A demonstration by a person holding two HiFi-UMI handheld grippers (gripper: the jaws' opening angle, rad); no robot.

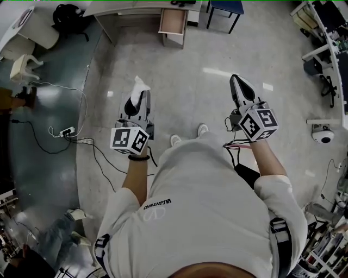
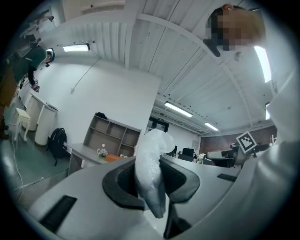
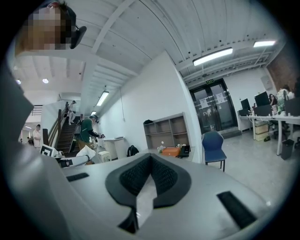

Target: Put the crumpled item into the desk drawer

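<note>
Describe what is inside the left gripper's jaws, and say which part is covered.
A crumpled white item is pinched in the jaws of the left gripper, its top sticking out past them. Its sides against the pads are covered.

Only the tip of the wad [image 1: 140,84] shows past my left claw [image 1: 137,98]; the rest sits hidden between its pads. At twelve o'clock the counter [image 1: 128,6] is cut off by the edge, and the drawer's [image 1: 173,23] inside is too small to tell.
</note>
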